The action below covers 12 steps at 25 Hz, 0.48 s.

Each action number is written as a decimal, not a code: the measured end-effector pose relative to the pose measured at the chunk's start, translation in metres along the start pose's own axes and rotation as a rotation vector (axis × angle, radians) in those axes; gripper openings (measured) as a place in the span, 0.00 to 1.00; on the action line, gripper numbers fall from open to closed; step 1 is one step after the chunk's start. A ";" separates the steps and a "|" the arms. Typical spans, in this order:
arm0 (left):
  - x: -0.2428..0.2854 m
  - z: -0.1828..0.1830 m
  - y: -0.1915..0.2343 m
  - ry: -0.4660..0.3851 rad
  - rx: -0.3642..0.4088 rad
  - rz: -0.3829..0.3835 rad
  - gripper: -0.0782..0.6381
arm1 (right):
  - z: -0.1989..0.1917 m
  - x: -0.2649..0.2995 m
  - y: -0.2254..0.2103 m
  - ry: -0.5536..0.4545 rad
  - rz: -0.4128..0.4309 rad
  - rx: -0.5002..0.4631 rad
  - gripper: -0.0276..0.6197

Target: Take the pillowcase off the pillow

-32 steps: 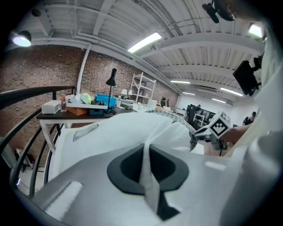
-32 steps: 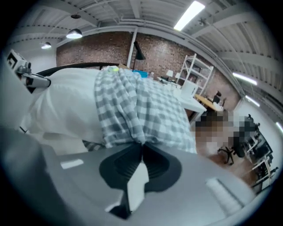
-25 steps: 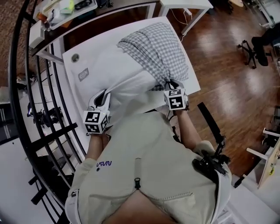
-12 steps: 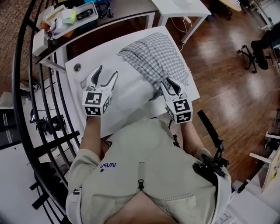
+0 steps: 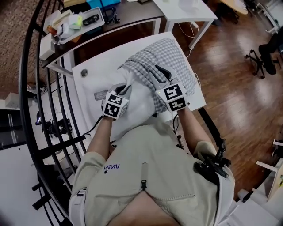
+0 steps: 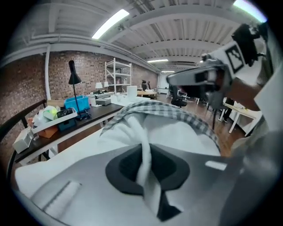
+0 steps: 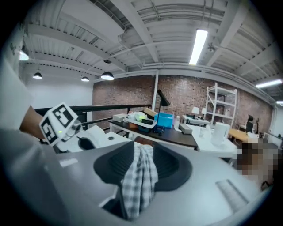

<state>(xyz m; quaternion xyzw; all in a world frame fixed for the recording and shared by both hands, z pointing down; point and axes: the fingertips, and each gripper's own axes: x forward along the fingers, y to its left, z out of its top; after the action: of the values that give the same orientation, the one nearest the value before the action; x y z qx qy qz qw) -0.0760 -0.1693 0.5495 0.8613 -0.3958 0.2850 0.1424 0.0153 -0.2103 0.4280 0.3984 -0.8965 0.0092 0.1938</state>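
Observation:
A white pillow [image 5: 140,99] lies on the white table [image 5: 95,70], its far end still inside the grey checked pillowcase [image 5: 174,55]. My left gripper [image 5: 125,89] sits on the pillow's bare near half. Its jaws have just been closing, and in the left gripper view the left gripper [image 6: 146,172] is shut on a raised fold of white pillow [image 6: 142,145]. My right gripper [image 5: 161,73] is at the pillowcase's open edge. Its jaws have opened wider in the last second, and the right gripper [image 7: 139,174] now pinches a thick bunch of checked pillowcase [image 7: 140,176].
A black railing [image 5: 35,88] curves along the left. Behind the table stand a dark desk with a tray of small items [image 5: 79,22] and a white side table [image 5: 185,6]. Wooden floor and an office chair [image 5: 261,53] are at the right.
Both grippers left the pillow's near edge, opened, and moved forward. The left went right and shut on a pillow fold. The right rose to the pillowcase edge and took hold of checked cloth.

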 end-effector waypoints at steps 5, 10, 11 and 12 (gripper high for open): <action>-0.029 0.008 -0.055 -0.103 0.032 -0.068 0.15 | 0.007 0.061 0.013 0.127 0.105 -0.161 0.37; -0.052 0.008 -0.065 -0.156 0.024 -0.073 0.15 | -0.048 0.102 0.043 0.404 0.201 -0.397 0.35; -0.056 0.006 -0.065 -0.158 0.023 -0.066 0.15 | -0.049 0.104 0.045 0.401 0.177 -0.421 0.20; -0.060 0.005 -0.067 -0.165 0.020 -0.060 0.14 | -0.045 0.105 0.043 0.383 0.139 -0.434 0.11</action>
<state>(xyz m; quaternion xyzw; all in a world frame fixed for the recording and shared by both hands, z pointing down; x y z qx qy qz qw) -0.0547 -0.0927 0.5082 0.8948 -0.3771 0.2126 0.1092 -0.0640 -0.2476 0.5128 0.2764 -0.8496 -0.0946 0.4391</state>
